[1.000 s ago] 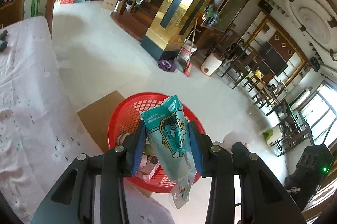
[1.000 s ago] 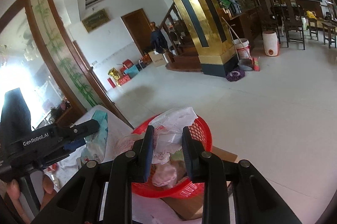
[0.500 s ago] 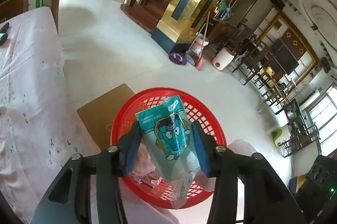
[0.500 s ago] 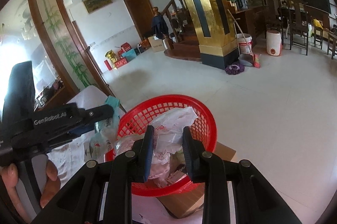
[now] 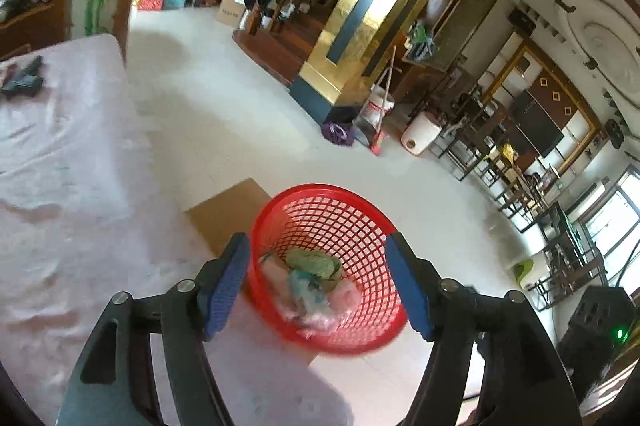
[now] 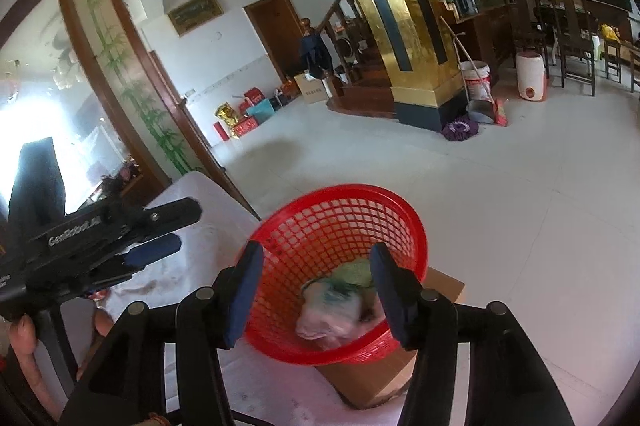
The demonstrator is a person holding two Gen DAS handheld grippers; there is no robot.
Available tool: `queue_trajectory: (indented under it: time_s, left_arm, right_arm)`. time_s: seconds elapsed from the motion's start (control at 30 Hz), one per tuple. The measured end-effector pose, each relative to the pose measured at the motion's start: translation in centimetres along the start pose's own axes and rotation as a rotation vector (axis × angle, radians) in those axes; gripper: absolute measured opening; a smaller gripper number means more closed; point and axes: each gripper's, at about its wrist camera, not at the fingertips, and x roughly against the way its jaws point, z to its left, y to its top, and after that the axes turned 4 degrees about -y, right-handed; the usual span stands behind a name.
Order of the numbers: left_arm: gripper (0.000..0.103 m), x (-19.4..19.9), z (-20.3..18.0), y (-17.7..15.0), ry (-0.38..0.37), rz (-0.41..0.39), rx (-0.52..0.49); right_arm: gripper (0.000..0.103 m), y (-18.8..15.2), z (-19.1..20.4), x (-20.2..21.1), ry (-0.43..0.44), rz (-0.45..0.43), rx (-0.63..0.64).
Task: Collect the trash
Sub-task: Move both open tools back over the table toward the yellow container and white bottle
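Observation:
A red mesh basket (image 5: 352,201) (image 6: 340,201) stands on a cardboard box beside the table. Inside lie a teal snack packet (image 5: 306,286), a white plastic bag (image 6: 332,314) and other crumpled wrappers. My left gripper (image 5: 320,286) hovers over the basket, jaws opening with nothing between the blue pads. My right gripper (image 6: 316,290) also hangs above the basket, jaws opening and empty. In the right wrist view the left gripper's fingers (image 6: 156,250) show at the left, held by a person's hand (image 6: 24,334).
A table with a pale pink cloth (image 5: 60,165) lies to the left. The cardboard box (image 5: 228,214) (image 6: 436,286) sits under the basket. Farther off stand a gold pillar (image 5: 360,45), buckets (image 6: 530,75), a mop (image 6: 460,127) and chairs.
Both grippers opened over the basket. The teal packet left the left jaws and the white bag left the right jaws; both now lie in the basket.

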Motion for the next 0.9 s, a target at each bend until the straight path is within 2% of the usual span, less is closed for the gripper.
queue_trajectory:
  time_s: [0.07,0.13,0.3,0.43,0.63,0.9]
  left_arm:
    - [0.073,3.3,0.5,-0.7,0.018,-0.036,0.006]
    - [0.076,7.1,1.1,-1.7,0.068,-0.086,0.009]
    - [0.077,16.4,3.5,-4.6,0.201,-0.203,0.049]
    - [0.078,22.1,5.9,-6.2,0.301,-0.289,0.107]
    - [0.079,28.1,10.2,-8.2,0.41,-0.351,0.173]
    - [0.079,33.6,18.2,-12.1,0.56,-0.354,0.304]
  right_arm:
    - [0.064,0.0,1.2,1.4,0.045,-0.019,0.005]
    - [0.071,-0.2,2.5,2.5,0.088,-0.035,0.02]
    - [0.074,-1.4,7.7,4.3,0.25,-0.018,0.082]
    - [0.074,-2.9,12.6,4.8,0.34,0.008,0.159]
    - [0.074,-5.6,18.4,4.2,0.428,0.068,0.237]
    - [0.074,-8.8,25.5,1.9,0.526,0.168,0.321]
